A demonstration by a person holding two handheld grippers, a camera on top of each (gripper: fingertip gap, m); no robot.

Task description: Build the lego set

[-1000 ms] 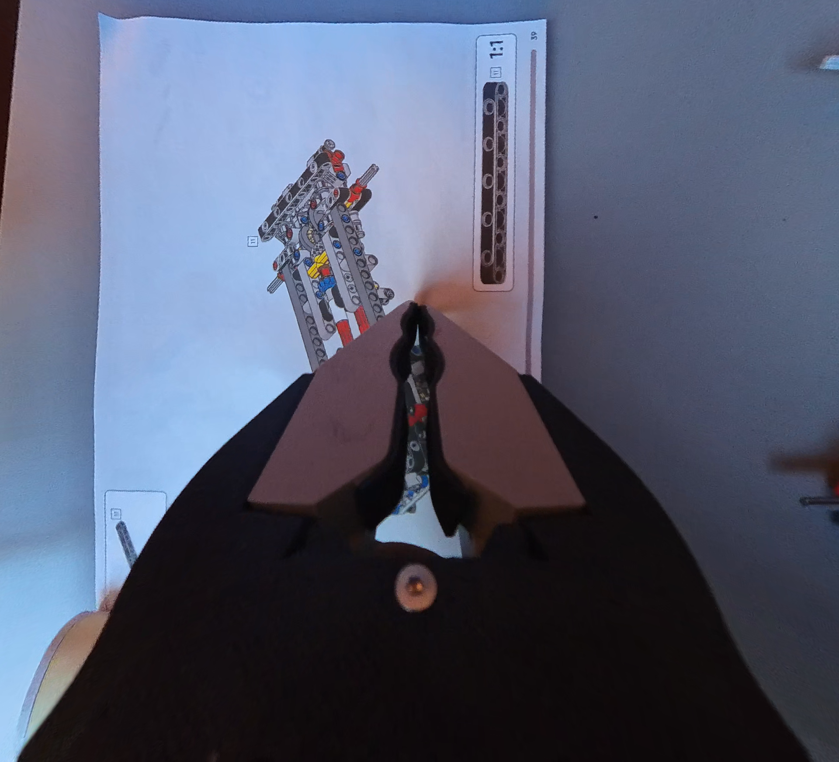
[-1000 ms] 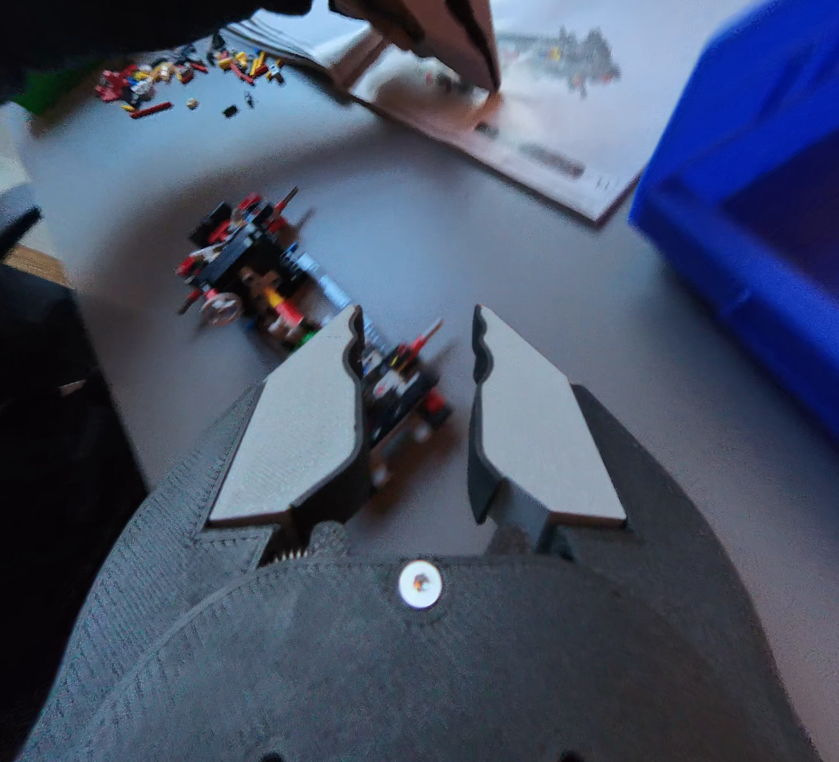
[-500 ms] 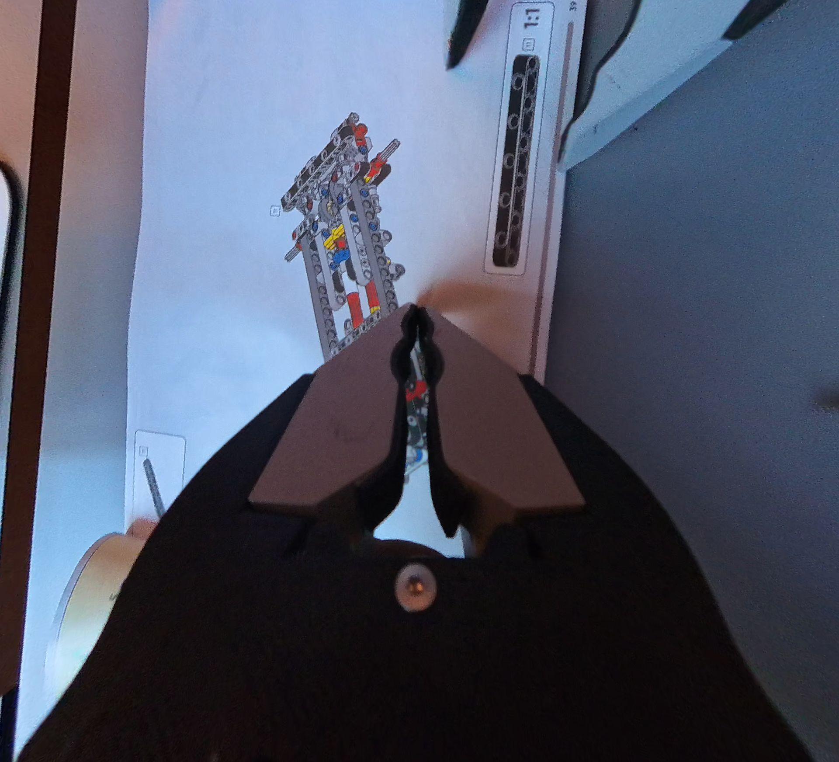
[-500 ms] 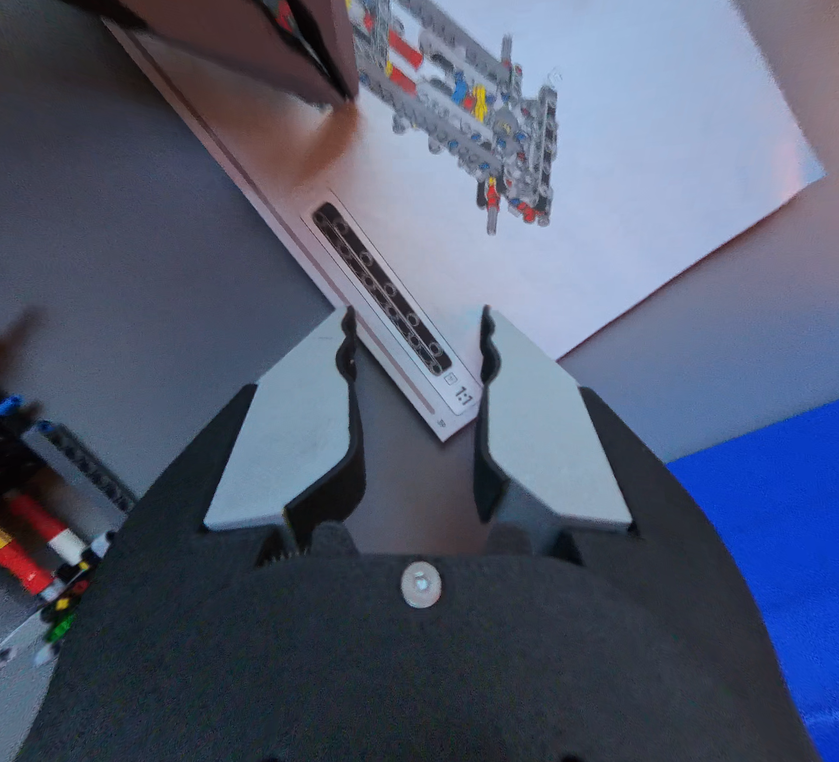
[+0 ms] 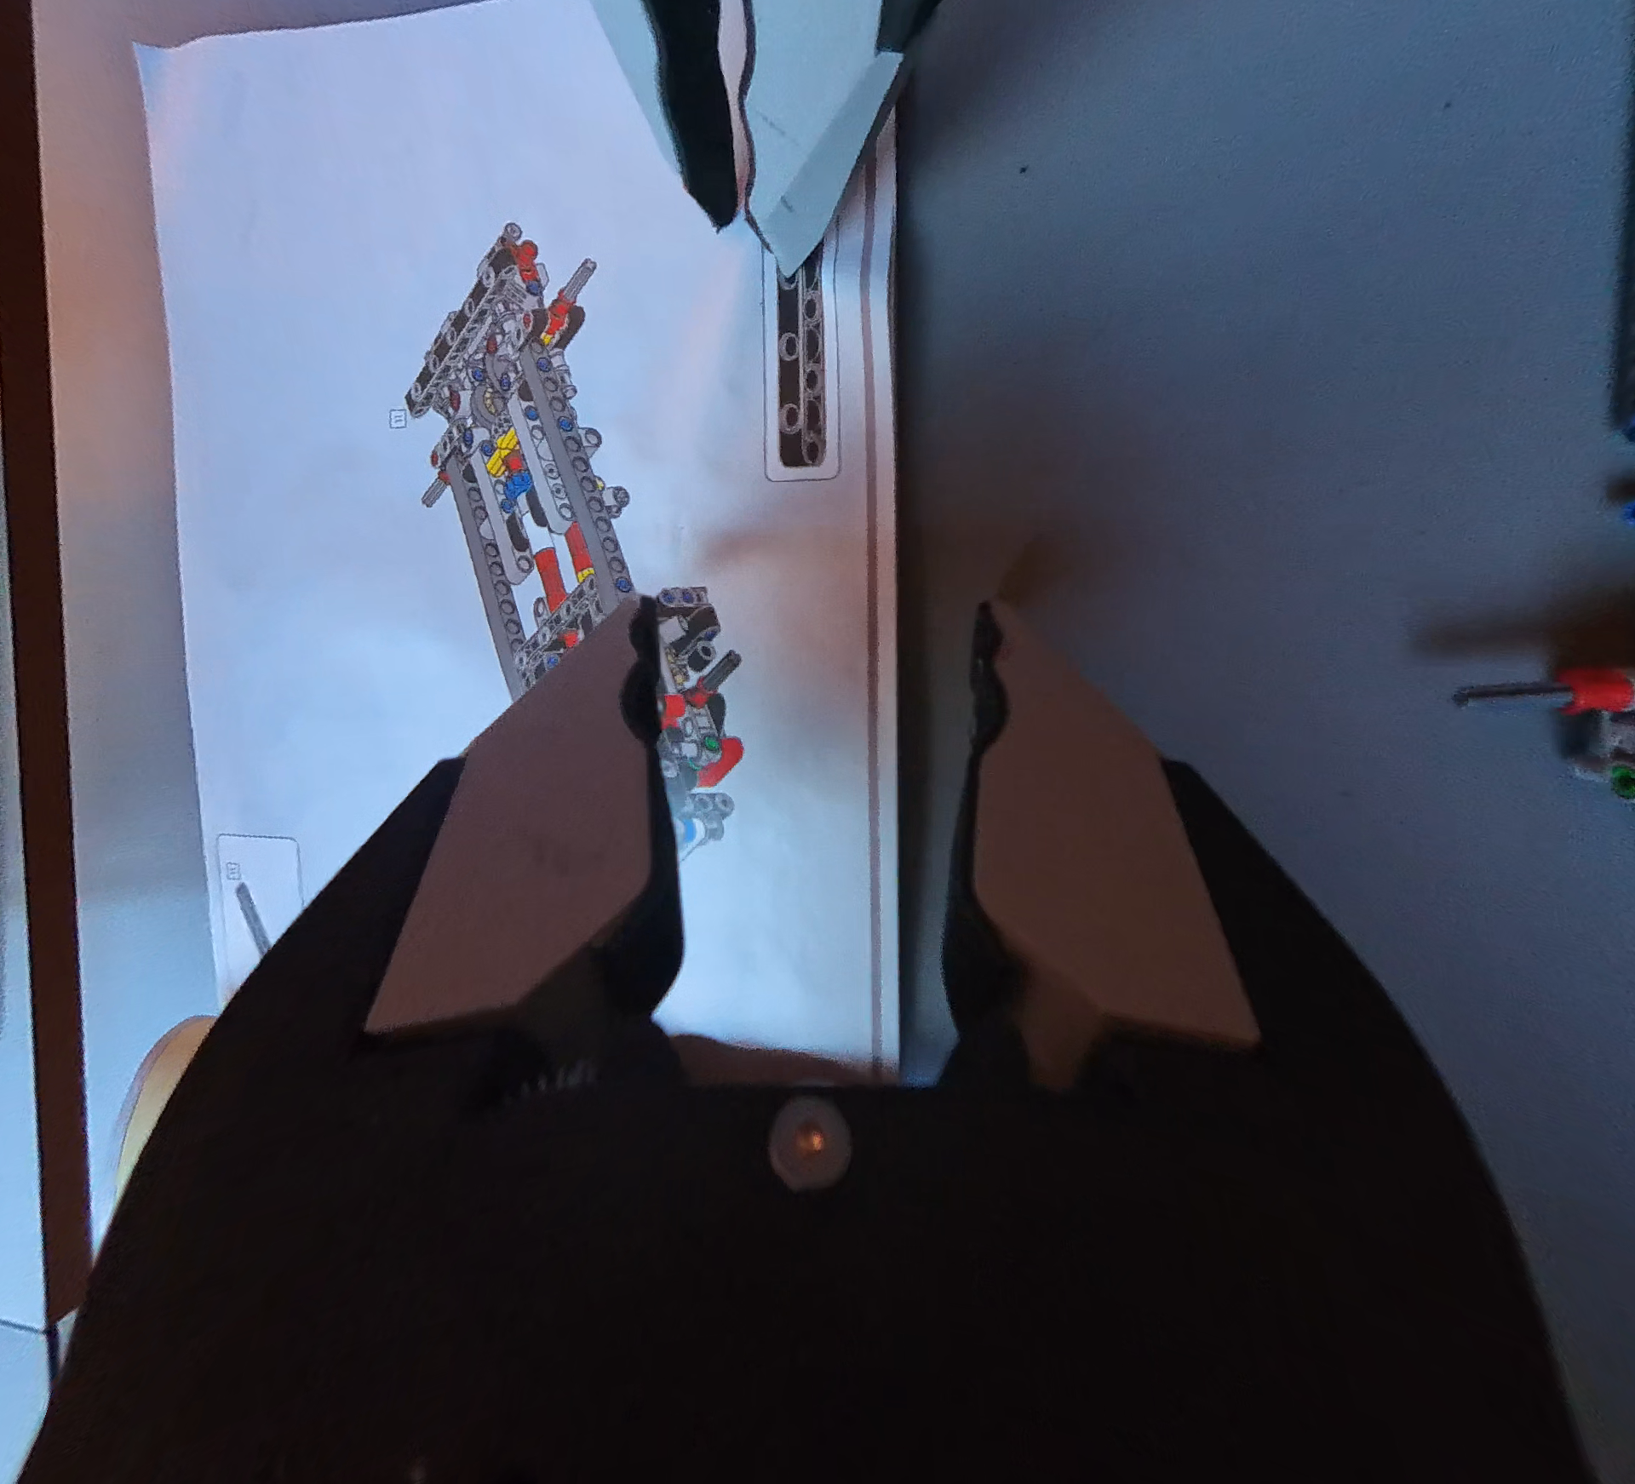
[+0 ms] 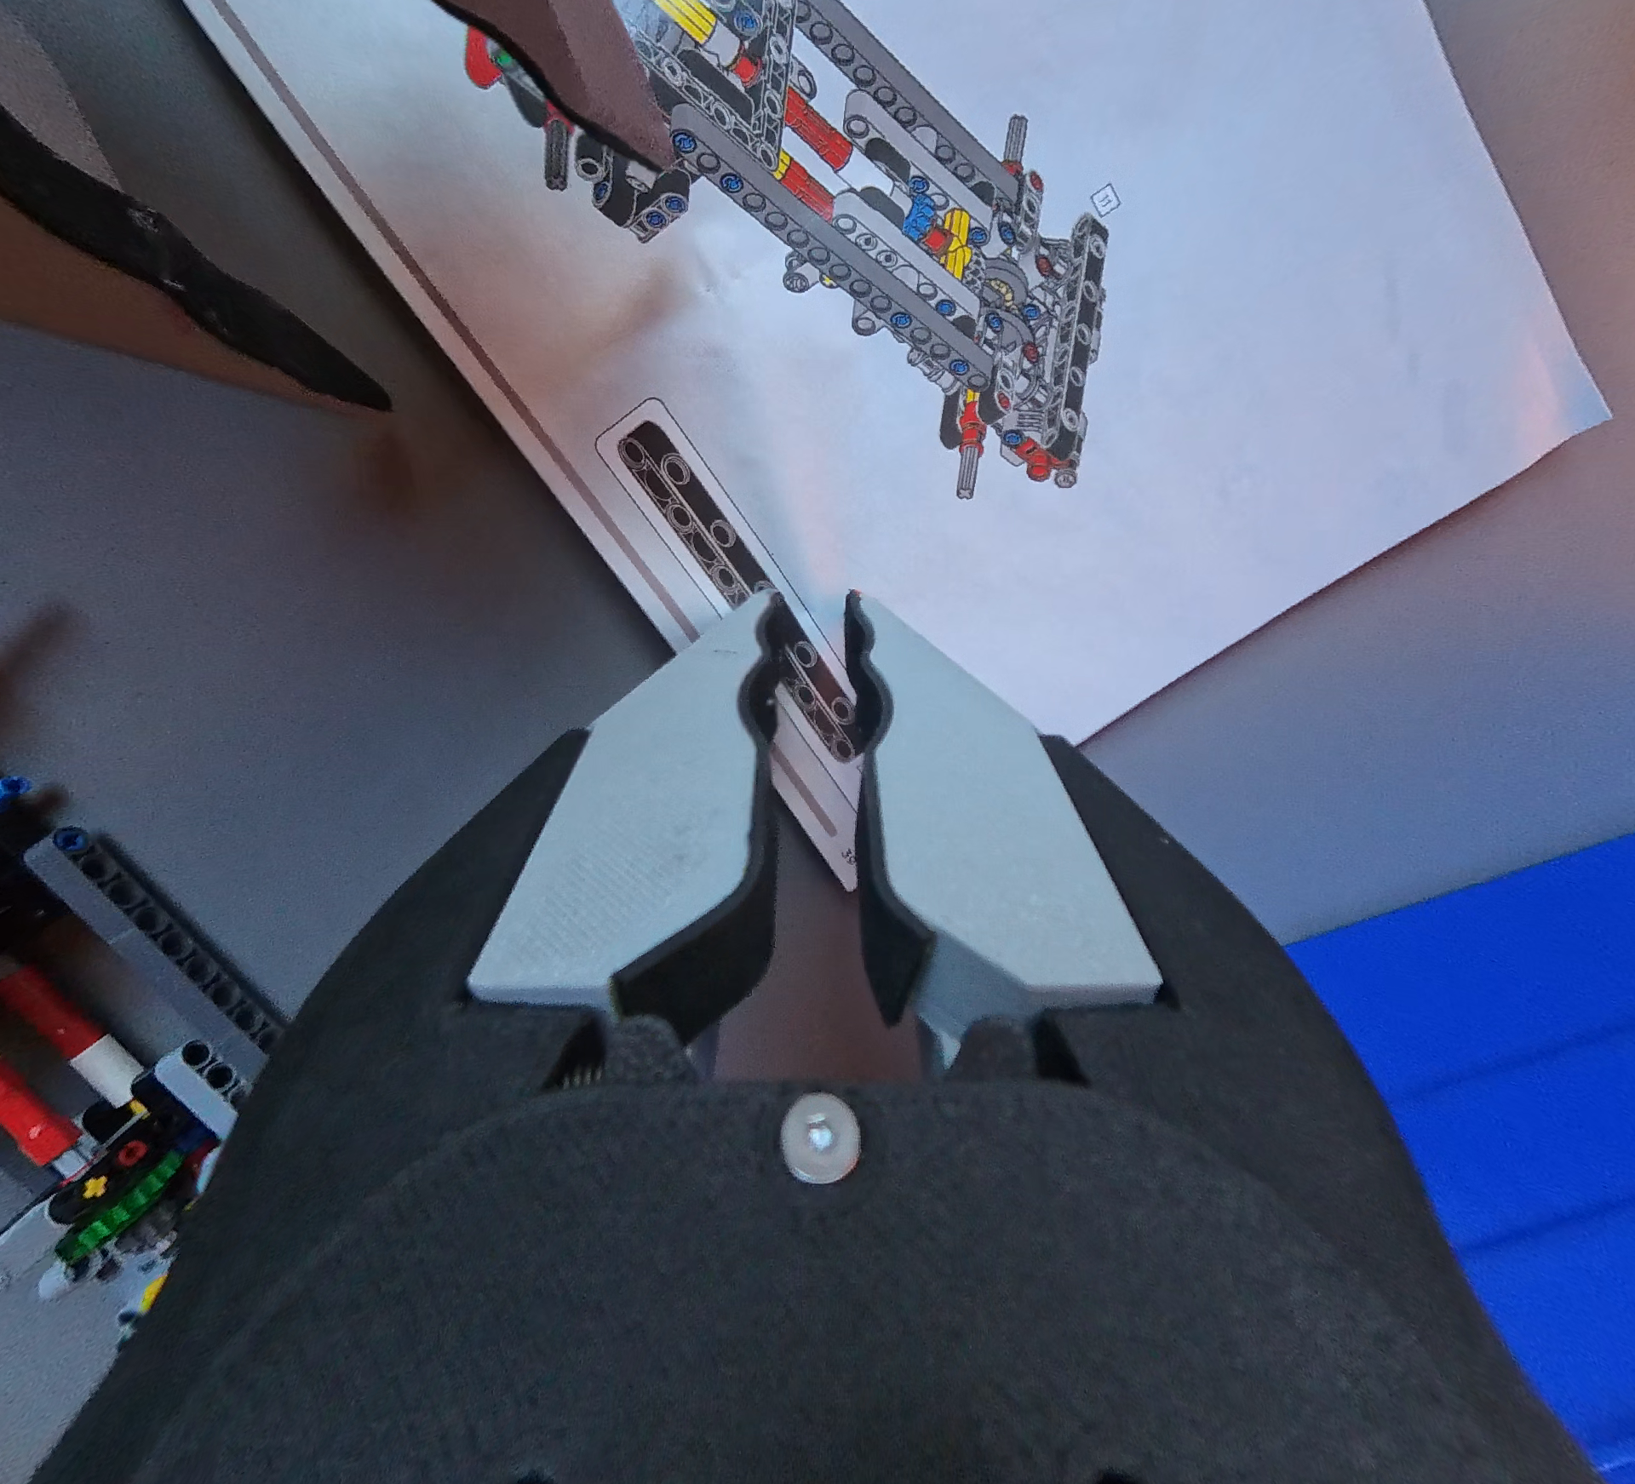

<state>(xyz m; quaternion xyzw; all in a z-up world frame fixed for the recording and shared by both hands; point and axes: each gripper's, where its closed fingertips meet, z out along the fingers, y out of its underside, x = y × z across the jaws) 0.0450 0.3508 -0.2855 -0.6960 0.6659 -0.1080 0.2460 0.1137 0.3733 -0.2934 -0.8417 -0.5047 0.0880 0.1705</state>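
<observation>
A white instruction page [image 5: 354, 292] with a printed brick-model drawing lies flat on the grey table [image 5: 1239, 380]. My left gripper [image 5: 814, 610] is open wide and empty, straddling the page's right edge just above it. My right gripper [image 6: 814, 599] hovers over the page's corner, above the printed black beam box [image 6: 690, 522]. Its jaws stand a narrow gap apart with only the page showing between them. It also shows in the left wrist view [image 5: 752, 238], tips down near the page. The left gripper also shows in the right wrist view [image 6: 518, 283].
A partly built brick model [image 6: 106, 999] lies on the table left of my right gripper; its end shows in the left wrist view [image 5: 1592, 698]. A blue bin [image 6: 1460, 1088] stands at the right. The dark table edge [image 5: 44, 645] runs beside the page. Spacing between my two grippers at the tips: around 8 cm.
My left gripper was shut over the page and has opened wide. My right gripper moved further over the page corner and its jaws narrowed from wide apart to a small gap.
</observation>
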